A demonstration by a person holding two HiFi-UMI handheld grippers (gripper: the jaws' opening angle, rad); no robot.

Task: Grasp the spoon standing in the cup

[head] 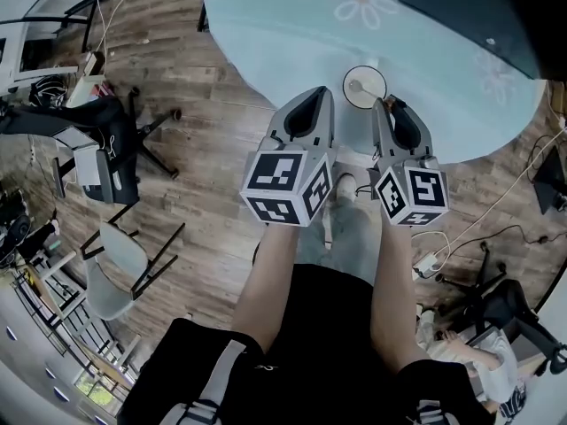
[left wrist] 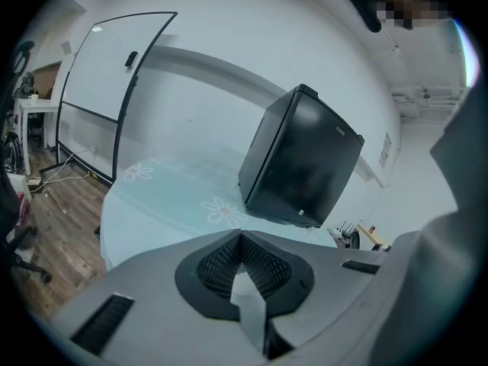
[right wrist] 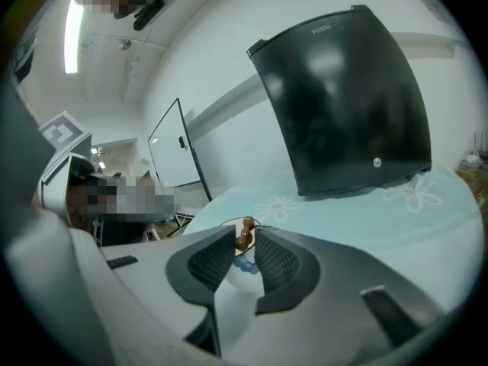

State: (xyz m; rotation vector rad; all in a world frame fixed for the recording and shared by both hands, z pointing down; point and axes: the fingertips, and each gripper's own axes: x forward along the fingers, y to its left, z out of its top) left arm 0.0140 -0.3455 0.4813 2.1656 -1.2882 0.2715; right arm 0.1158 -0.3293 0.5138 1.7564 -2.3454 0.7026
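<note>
A white cup [head: 364, 87] stands near the front edge of the pale blue round table [head: 283, 25]. A spoon [right wrist: 245, 233] with a knobby brown handle stands in it. My right gripper [right wrist: 245, 240] is at the cup, shut on the top of the handle with a pad against each side. White of the cup [right wrist: 242, 271] shows low in the gap. In the head view the right gripper [head: 383, 104] reaches the cup's right rim. My left gripper [head: 312, 97] hovers left of the cup over the table edge. Its jaws [left wrist: 241, 235] are shut with nothing between them.
A large black box [head: 469, 7] sits at the table's far right, also in the left gripper view [left wrist: 301, 158] and in the right gripper view [right wrist: 343, 97]. Office chairs [head: 115, 149] stand on the wooden floor at left. A whiteboard [left wrist: 114, 67] stands beyond the table.
</note>
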